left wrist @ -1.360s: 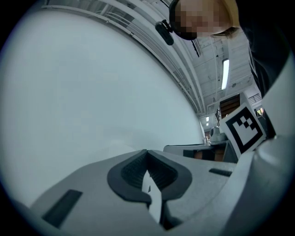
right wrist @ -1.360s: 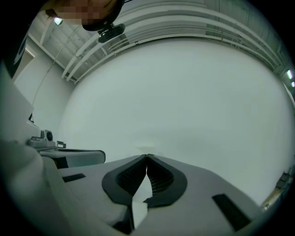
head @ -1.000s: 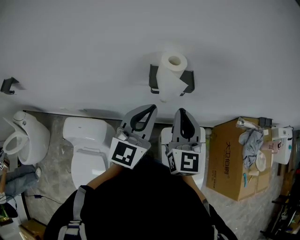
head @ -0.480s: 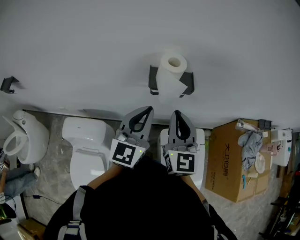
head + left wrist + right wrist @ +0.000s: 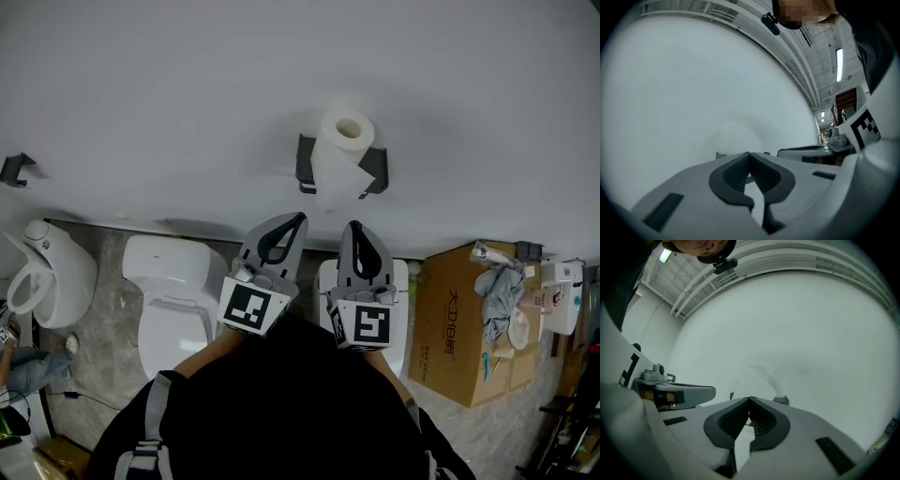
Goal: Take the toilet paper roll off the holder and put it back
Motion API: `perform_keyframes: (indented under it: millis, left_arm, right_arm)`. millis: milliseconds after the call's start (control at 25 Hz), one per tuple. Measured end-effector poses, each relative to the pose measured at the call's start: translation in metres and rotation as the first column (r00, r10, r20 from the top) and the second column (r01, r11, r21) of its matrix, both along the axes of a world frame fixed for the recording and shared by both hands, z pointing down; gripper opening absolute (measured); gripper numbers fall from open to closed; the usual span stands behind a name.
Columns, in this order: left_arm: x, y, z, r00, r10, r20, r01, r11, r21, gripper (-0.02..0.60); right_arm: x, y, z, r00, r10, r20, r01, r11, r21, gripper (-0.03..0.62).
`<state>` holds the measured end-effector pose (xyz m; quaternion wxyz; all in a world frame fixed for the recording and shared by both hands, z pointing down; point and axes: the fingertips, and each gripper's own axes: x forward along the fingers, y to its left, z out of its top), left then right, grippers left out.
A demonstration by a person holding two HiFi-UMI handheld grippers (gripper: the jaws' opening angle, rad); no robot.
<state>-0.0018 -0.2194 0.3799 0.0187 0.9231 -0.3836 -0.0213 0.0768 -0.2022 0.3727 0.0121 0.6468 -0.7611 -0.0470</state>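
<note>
Head cam: overhead, aimed steeply down at wall [image 5: 187,94], roll [image 5: 343,141] mid-frame, well off. Cams on left gripper [image 5: 296,217] & right gripper [image 5: 354,225]: level, along own jaws, facing same wall. All 3 share roll + holder [image 5: 377,167].

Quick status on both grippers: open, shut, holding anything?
Left gripper: closed, holding nothing.
Right gripper: closed, holding nothing.
The toilet paper roll sits on the holder, untouched.

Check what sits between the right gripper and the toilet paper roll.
Nothing: in the head view only bare white wall separates the right gripper, jaws together, from the toilet paper roll on its holder.
</note>
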Motion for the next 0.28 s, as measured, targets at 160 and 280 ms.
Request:
perform_keyframes:
  millis: [160,280]
  left_arm:
    - [0.0005,-0.0050,-0.0012,1.000,-0.002,0.000,0.002,1.000,0.004,0.006]
    - [0.0030,-0.0082,-0.0015,1.000,0.002,0.000,-0.002,1.000,0.004,0.006]
  right_arm:
    - [0.0019,-0.0043,0.0019,1.000,-0.001,0.006,0.001,1.000,-0.010,0.023]
    - [0.0038,-0.0079,0.0036,1.000,0.004,0.013,-0.004,1.000,-0.027,0.023]
